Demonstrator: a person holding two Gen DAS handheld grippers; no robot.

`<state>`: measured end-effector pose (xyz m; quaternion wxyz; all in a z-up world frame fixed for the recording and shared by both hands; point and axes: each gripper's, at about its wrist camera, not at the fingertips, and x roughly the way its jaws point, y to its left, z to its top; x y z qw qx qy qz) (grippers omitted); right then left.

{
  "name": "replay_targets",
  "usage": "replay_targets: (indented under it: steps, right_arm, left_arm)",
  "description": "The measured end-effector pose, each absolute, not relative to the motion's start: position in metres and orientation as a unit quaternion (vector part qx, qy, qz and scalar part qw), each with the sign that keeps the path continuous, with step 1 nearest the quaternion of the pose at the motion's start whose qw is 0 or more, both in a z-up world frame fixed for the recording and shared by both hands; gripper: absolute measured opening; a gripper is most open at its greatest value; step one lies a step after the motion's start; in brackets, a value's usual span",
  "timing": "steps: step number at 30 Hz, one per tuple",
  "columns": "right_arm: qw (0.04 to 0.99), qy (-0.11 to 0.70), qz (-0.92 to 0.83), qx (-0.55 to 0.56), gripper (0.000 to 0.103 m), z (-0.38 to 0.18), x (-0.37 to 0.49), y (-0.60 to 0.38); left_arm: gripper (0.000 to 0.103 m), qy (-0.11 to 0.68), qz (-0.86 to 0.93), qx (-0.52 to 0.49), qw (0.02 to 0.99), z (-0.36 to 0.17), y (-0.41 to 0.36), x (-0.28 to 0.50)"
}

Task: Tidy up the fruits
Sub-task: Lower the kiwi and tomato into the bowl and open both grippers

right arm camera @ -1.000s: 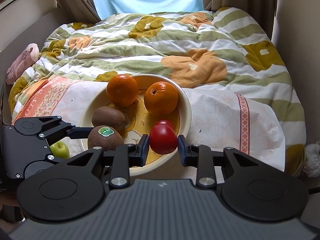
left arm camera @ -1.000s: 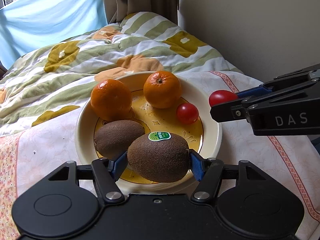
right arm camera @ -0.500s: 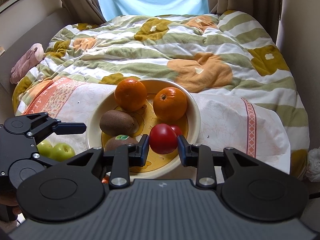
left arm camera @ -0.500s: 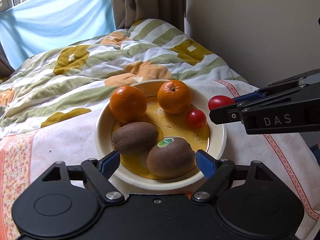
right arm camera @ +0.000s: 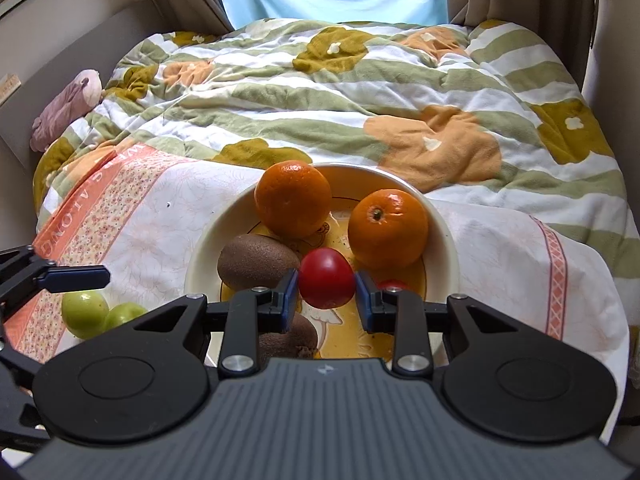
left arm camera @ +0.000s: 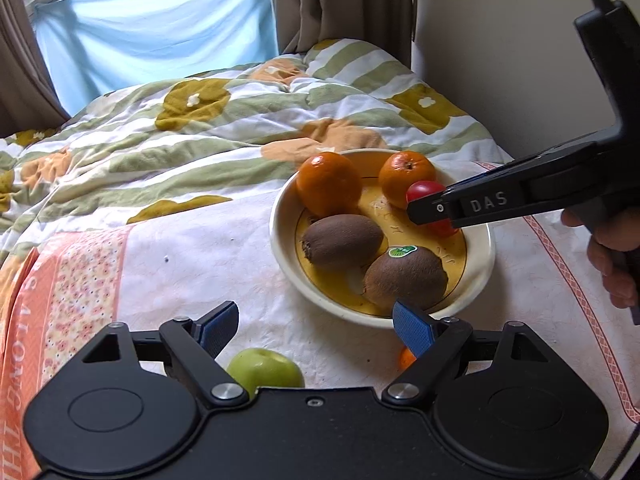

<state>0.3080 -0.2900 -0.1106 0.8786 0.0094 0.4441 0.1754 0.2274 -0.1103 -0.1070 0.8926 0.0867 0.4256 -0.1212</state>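
A cream plate (left arm camera: 280, 240) (right arm camera: 440, 224) on the bed holds two oranges (left arm camera: 328, 189) (right arm camera: 293, 198), two kiwis (left arm camera: 342, 241) (right arm camera: 256, 266) and a small red tomato (left arm camera: 444, 227). My right gripper (right arm camera: 326, 294) is shut on another red tomato (right arm camera: 326, 283) and holds it over the plate; it shows from the side in the left wrist view (left arm camera: 424, 208). My left gripper (left arm camera: 316, 326) is open and empty, near the plate's front-left edge, above a green apple (left arm camera: 265, 372).
Two green apples (right arm camera: 86, 313) lie left of the plate on the white and orange cloth (left arm camera: 80, 280). A small orange fruit (left arm camera: 407, 358) peeks out under my left gripper's right finger. A striped duvet (right arm camera: 320, 100) lies behind. A wall stands right.
My left gripper let go of the stickered kiwi on the plate, opened, and pulled back to the left. My right gripper carried the tomato forward over the plate.
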Motion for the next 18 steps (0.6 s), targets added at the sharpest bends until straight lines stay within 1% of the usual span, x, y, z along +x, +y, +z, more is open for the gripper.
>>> replay_targets:
  steps: [10,11,12,14,15,16,18]
  right_arm:
    - [0.870,0.454,0.191,-0.017,0.046,-0.128,0.319,-0.278]
    - [0.871,0.452,0.191,-0.018,0.051,-0.129,0.318,-0.278]
    - [0.874,0.447,0.192,-0.019,0.058,-0.129,0.317,-0.278]
    - [0.880,0.435,0.189,-0.020,0.091,-0.129,0.314,-0.279]
    - [0.881,0.434,0.190,-0.019,0.099,-0.128,0.313,-0.279]
    - [0.881,0.433,0.190,-0.015,0.103,-0.127,0.312,-0.281]
    - [0.883,0.428,0.194,-0.008,0.103,-0.124,0.308,-0.283]
  left_arm:
    - [0.088,0.426,-0.100,0.072,0.896,-0.107,-0.099,0.228]
    - [0.088,0.427,-0.099,0.070,0.896,-0.107,-0.099,0.228]
    - [0.088,0.427,-0.098,0.070,0.896,-0.107,-0.098,0.228]
    - [0.088,0.426,-0.096,0.070,0.897,-0.106,-0.098,0.228]
    - [0.088,0.426,-0.096,0.070,0.897,-0.105,-0.098,0.227]
    - [0.088,0.426,-0.095,0.070,0.897,-0.104,-0.097,0.226]
    - [0.088,0.423,-0.093,0.072,0.898,-0.101,-0.096,0.224]
